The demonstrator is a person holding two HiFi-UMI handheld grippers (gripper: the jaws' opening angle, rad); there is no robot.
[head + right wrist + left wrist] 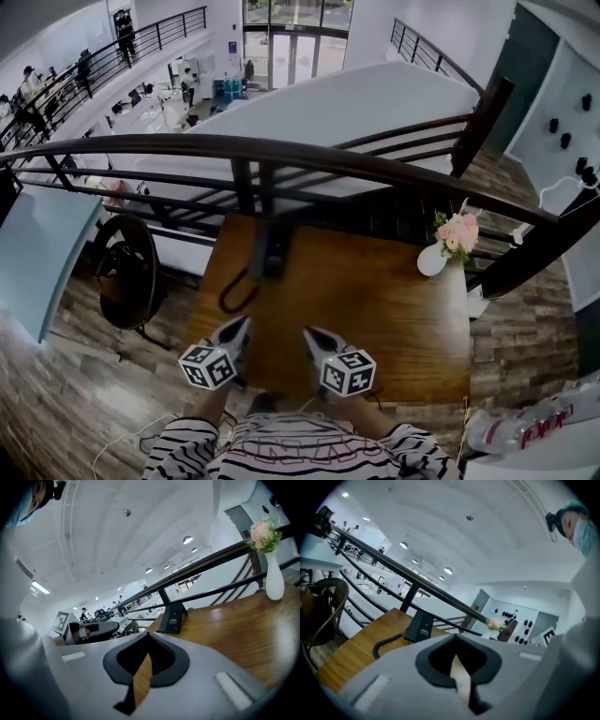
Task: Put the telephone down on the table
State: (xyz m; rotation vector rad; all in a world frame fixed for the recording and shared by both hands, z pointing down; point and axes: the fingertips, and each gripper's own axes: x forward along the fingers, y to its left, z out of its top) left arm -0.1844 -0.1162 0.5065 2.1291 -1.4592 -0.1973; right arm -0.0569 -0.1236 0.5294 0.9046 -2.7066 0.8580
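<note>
Left gripper (240, 325), right gripper (311, 335): jaws closed, empty, lower centre. Telephone (272, 251) at table (394, 319) upper-left edge; its cord (384, 644) unseen in right gripper view. Bare wood between.

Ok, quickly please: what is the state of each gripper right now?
Left gripper: closed, holding nothing.
Right gripper: closed, holding nothing.

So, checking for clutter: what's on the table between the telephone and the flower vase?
Nothing: the head view shows only bare wooden table between the telephone and the flower vase; the right gripper view agrees.
</note>
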